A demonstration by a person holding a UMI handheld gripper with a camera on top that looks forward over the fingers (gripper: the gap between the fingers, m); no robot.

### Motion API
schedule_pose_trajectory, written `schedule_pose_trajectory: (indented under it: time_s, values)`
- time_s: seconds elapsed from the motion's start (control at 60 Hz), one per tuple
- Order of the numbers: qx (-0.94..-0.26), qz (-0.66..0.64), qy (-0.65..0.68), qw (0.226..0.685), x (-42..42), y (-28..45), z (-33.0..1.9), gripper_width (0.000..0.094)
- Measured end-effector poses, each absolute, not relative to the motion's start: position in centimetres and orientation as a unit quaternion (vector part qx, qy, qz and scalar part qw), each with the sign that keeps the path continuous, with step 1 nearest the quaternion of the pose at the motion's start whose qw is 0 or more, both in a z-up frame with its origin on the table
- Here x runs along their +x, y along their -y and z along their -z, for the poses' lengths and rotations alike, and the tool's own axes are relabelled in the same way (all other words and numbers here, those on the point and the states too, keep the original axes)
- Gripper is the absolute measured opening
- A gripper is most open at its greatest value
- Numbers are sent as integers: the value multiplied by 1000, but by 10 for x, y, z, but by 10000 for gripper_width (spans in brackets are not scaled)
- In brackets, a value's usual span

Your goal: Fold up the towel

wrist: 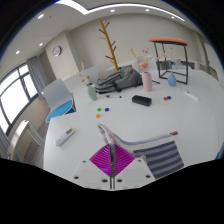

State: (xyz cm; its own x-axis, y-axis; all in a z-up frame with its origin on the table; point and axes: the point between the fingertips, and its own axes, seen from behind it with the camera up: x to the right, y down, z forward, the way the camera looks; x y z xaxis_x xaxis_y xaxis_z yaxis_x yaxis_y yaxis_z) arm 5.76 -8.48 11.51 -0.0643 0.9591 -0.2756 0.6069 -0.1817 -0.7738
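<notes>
Nearest the camera, the claw (113, 163) was closed on the towel (150, 152), its magenta pads (104, 156) pinching a grey-and-white striped edge. From that pinch the towel rose in a peak just ahead of the fingers and draped away to one side, its far portion apparently resting on the white worktop (120, 115). The cloth appeared light, soft and limp; it would likely sag and shift under its own weight and offer no stiffness to push against. A hold at a corner or along a hem would give the most control over a fold, and the present pinch looked close to an edge, though the exact corner could not be confirmed.

Beyond the towel lay a small white block (66, 135) and scattered small coloured items. Farther on stood a black box (141, 100), a dark heap of cloth (117, 82), a pink bottle (147, 82) and a wooden coat stand (108, 42). A wall clock (56, 50) hung at the back.
</notes>
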Motion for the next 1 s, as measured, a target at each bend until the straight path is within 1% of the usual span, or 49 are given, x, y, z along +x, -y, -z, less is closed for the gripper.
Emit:
schedule_pose_trajectory:
  time_s: [0.083, 0.15, 0.25, 0.35, 0.383, 0.417, 0.45, 0.467, 0.483, 0.517, 0.533, 0.55, 0.583, 0.683, 0.8, 0.9, 0.95, 1.0]
  values:
    - [-664, -402, 585, 237, 52, 42, -127, 25]
    - [-676, -378, 577, 260, 51, 0, -121, 25]
    - [-693, -346, 571, 272, 51, -55, -94, 25]
    - [-700, -315, 575, 282, 46, -83, -67, 27]
    - [-700, -304, 580, 285, 48, -92, -54, 35]
    - [-700, -295, 585, 284, 49, -98, -47, 65]
    - [-699, -295, 587, 284, 48, -99, -43, 151]
    - [-698, -293, 586, 288, 48, -102, -42, 247]
    - [-698, -290, 586, 292, 48, -105, -42, 369]
    - [-697, -278, 587, 303, 51, -113, -42, 644]
    - [-695, -274, 589, 308, 52, -115, -45, 786]
    - [-693, -271, 590, 314, 53, -117, -49, 867]
    - [-688, -271, 591, 322, 56, -117, -62, 822]
    - [-681, -274, 596, 324, 82, -113, -109, 846]
    - [-675, -256, 607, 333, 140, -109, -185, 849]
    - [-651, -251, 613, 371, 181, -105, -257, 852]
    - [-650, -259, 611, 371, 196, -99, -277, 852]
    - [-651, -277, 608, 362, 209, -87, -291, 850]
